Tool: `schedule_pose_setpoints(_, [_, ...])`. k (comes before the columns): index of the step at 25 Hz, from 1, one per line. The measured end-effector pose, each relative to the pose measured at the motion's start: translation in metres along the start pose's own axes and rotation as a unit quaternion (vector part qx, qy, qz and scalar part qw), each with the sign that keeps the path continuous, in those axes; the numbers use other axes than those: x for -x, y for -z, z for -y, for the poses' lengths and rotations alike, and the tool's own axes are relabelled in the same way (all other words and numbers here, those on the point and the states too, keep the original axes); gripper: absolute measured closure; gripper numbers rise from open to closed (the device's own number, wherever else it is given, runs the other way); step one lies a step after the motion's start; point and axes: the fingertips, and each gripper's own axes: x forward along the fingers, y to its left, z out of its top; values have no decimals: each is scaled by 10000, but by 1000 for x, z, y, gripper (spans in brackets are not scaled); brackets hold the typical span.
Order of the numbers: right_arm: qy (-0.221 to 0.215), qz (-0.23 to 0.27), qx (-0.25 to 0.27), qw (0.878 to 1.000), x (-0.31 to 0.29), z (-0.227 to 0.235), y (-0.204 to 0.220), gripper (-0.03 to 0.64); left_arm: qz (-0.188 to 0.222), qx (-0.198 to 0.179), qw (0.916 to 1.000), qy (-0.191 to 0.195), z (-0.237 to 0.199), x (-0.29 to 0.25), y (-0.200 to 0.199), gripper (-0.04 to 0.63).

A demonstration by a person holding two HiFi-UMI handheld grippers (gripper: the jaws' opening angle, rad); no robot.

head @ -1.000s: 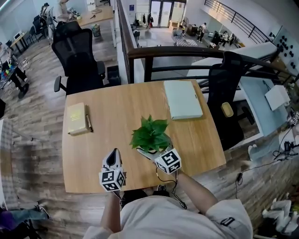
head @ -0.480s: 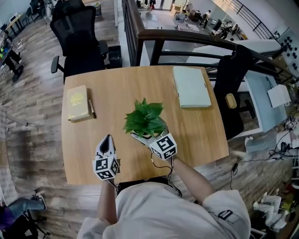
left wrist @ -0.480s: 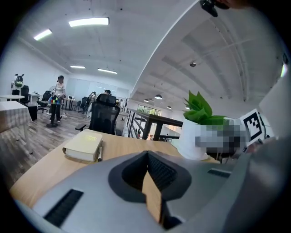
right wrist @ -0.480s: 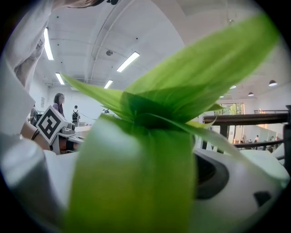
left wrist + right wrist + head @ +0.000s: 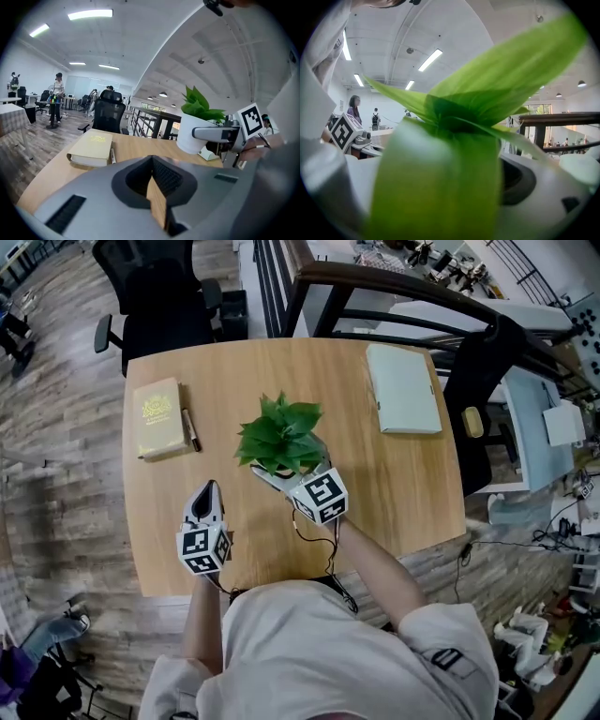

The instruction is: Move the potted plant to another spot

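Observation:
The potted plant [image 5: 279,432], green leaves in a white pot [image 5: 196,133], is over the middle of the wooden table [image 5: 384,493]. My right gripper [image 5: 273,472] is shut on the pot from the near side; its finger [image 5: 215,134] lies across the pot's wall in the left gripper view. Whether the pot touches the table I cannot tell. Blurred leaves [image 5: 440,140] fill the right gripper view. My left gripper [image 5: 207,491] hovers left of the plant near the table's front edge, shut with nothing held [image 5: 154,187].
A yellow book [image 5: 157,416] with a pen [image 5: 190,429] beside it lies at the table's left. A pale green notebook [image 5: 403,388] lies at the far right. Black chairs [image 5: 155,296] stand behind and to the right; a dark railing [image 5: 394,282] runs behind.
The right gripper has carried the plant leftward and farther from the person, away from the green notebook. The left gripper stayed shut near the front edge.

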Motion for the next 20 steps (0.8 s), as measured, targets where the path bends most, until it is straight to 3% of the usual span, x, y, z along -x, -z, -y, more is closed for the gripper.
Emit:
schedule_pose_setpoints(10, [-98,-377,-87,9992,-79,0,21,97,-414,178,9990,-72,-47,-4,29,583])
schedule_pose_setpoints(20, [-310,-754,-57,9967,-140,-6,50,97,-730,446,9963,-112,-67,-1,61,583])
